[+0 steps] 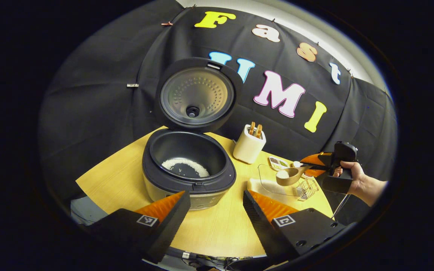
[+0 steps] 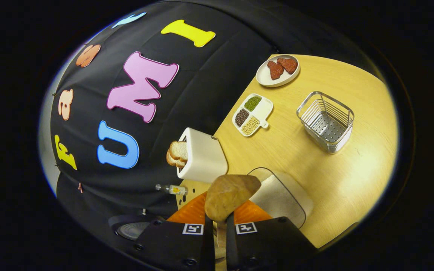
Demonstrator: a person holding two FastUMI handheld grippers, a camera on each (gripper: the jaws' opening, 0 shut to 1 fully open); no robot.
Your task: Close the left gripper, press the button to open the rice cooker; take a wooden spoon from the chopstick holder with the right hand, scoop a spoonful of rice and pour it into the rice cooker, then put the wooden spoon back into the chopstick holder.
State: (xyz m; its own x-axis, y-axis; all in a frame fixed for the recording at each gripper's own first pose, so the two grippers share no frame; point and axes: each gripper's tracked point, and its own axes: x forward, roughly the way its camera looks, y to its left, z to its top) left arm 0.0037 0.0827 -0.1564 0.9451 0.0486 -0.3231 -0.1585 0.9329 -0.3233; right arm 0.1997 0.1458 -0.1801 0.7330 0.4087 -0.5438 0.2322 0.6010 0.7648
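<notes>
Loaded spoon held over the rice box, cooker open and waiting

Your wooden spoon (image 1: 291, 175) carries a small heap of rice and hangs just above the clear rice box (image 1: 273, 184); your right claw (image 1: 317, 165) is clamped shut on its handle, and in the right gripper view the bowl of the spoon (image 2: 227, 195) juts out straight ahead of the closed fingers. The rice cooker (image 1: 188, 165) stands well off to that claw's far side, lid up, some rice already in the pot. Your left claw (image 1: 217, 205) hangs wide open and empty just in front of the cooker. The likely trouble is spilling: tilt or jolt the spoon on the way across and grains will probably land on the table (image 1: 217, 229). The white holder (image 1: 249, 145) stands between box and cooker, so a low path might clip it.
</notes>
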